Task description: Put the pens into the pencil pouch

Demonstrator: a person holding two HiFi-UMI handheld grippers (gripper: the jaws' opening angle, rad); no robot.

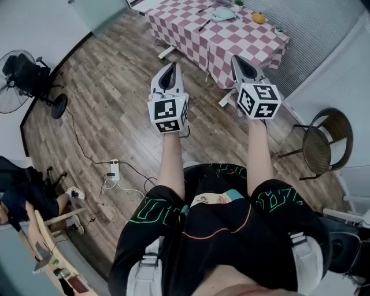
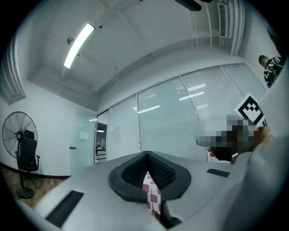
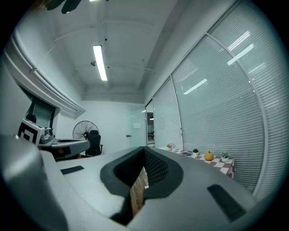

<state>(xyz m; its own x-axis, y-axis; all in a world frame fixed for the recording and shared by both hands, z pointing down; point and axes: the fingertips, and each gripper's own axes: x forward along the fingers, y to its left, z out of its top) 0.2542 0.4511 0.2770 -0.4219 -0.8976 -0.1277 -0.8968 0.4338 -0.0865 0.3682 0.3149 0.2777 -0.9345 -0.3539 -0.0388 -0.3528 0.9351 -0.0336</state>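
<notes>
Wood floor (image 1: 110, 92) is filling most of the room, and a person is standing on it well short of a checked worktop (image 1: 231, 46) at the far right. The left gripper (image 1: 169, 67) and right gripper (image 1: 238, 60) are being held out side by side, pointing roughly level toward that worktop. Both sets of fingers (image 2: 135, 170) are pressing fully together and gripping nothing; only a sliver of checked cloth is showing below the left pair.

A pale pouch (image 1: 222, 15) is lying on the far part of the worktop, with what looks like a dark pen (image 1: 204, 25) just to its near left, its long axis running from near left to far right. An orange (image 1: 258, 18) is sitting further right.

Both task things are lying well ahead of the fingers and slightly right. The right gripper is looking the nearer one, so the coming move is probably a walk forward before any reaching.
</notes>
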